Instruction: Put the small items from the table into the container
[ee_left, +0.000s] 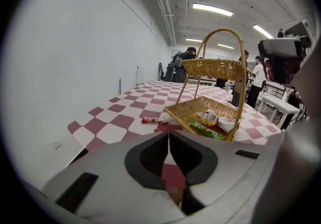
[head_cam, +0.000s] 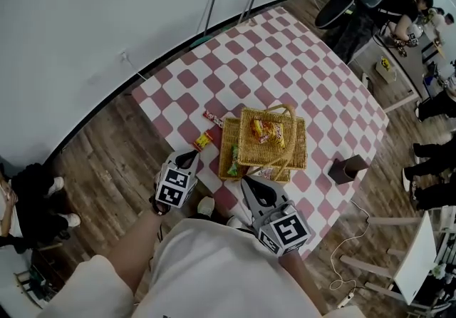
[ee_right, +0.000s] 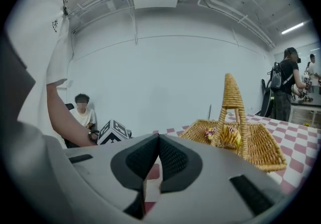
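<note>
Both grippers are closed and empty. The left gripper (head_cam: 188,158) is the nearer one, with a yellow snack (head_cam: 203,140) just past its tips. A red bar (head_cam: 212,118) lies crosswise beyond. The right gripper (head_cam: 246,182) faces the basket (head_cam: 229,140).

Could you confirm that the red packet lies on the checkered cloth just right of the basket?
Not quite: the red packet lies on the checkered cloth just left of the basket, not right of it, as the head view shows.
</note>
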Available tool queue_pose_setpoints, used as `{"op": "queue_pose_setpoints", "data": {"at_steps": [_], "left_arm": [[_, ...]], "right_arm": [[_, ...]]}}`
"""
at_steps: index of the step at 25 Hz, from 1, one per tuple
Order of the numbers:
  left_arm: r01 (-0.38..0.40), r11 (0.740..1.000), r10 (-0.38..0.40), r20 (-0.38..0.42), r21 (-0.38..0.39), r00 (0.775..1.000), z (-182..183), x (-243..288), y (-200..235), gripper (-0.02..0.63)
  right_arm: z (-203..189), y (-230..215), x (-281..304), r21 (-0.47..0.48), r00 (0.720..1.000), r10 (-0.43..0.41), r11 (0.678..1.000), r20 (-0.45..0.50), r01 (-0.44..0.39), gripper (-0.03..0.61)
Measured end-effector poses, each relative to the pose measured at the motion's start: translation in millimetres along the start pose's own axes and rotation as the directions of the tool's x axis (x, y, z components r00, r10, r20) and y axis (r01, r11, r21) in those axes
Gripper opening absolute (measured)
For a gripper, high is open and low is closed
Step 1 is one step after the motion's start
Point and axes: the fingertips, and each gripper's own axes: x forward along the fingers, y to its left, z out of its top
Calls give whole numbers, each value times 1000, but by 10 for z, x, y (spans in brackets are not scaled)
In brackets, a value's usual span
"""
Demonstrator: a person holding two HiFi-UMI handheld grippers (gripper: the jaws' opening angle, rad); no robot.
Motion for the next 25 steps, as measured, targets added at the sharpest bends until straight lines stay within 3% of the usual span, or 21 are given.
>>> {"op": "queue_pose_setpoints", "data": {"at_steps": [15,25], "left_arm": [[11,1000,-9,-99,25,995,-250,316,102,35],[49,998,-44,-131,38,990,-282,538,83,121]], "right_arm": [[-155,-53,164,12,998,-6,1000,-61,7,14],[-215,-43,198,15,996,-13,1000,-90,15,14]]}}
